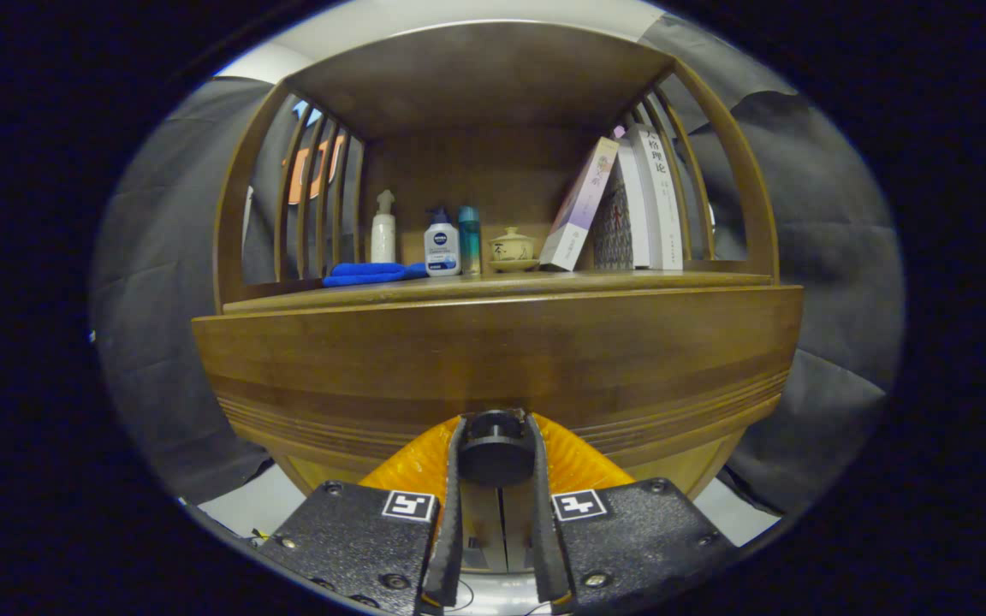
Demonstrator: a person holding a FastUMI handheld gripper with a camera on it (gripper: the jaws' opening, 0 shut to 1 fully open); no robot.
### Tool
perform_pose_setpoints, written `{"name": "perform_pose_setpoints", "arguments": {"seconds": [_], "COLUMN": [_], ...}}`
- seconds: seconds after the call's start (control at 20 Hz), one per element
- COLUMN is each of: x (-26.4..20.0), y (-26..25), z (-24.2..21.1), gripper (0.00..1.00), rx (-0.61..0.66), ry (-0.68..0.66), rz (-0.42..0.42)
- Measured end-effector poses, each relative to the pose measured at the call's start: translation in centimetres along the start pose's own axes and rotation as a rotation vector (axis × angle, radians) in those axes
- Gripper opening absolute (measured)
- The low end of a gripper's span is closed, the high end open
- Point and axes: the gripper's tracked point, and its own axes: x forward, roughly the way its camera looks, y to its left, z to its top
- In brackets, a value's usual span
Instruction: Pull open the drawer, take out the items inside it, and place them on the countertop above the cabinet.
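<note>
Wooden cabinet (493,351), tool (495,428) clamped on round drawer knob (494,449)

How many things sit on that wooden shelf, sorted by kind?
Bottles: 3, a white pump bottle, a white bottle with a blue cap, a teal bottle
Books: 3
Lidded cup on saucer: 1
Blue cloth: 1
Total: 8

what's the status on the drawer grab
Hand-held gripper shut on drawer knob. Drawer front looks closed or barely out; contents hidden. Nothing in the way.
</note>
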Motion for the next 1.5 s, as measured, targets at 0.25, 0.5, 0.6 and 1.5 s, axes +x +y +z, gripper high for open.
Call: {"name": "perform_pose_setpoints", "arguments": {"seconds": [0.25,0.5,0.6,1.5], "x": [-4.8,-9.0,-10.6,-19.5], "y": [-0.1,0.3,0.5,0.7], "z": [-1.1,-2.8,-3.2,-6.0], "gripper": [0.36,0.36,0.36,0.36], "rx": [-0.003,-0.012,-0.019,-0.023], "ry": [0.006,0.023,0.029,0.068], "rz": [0.009,0.031,0.039,0.098]}}
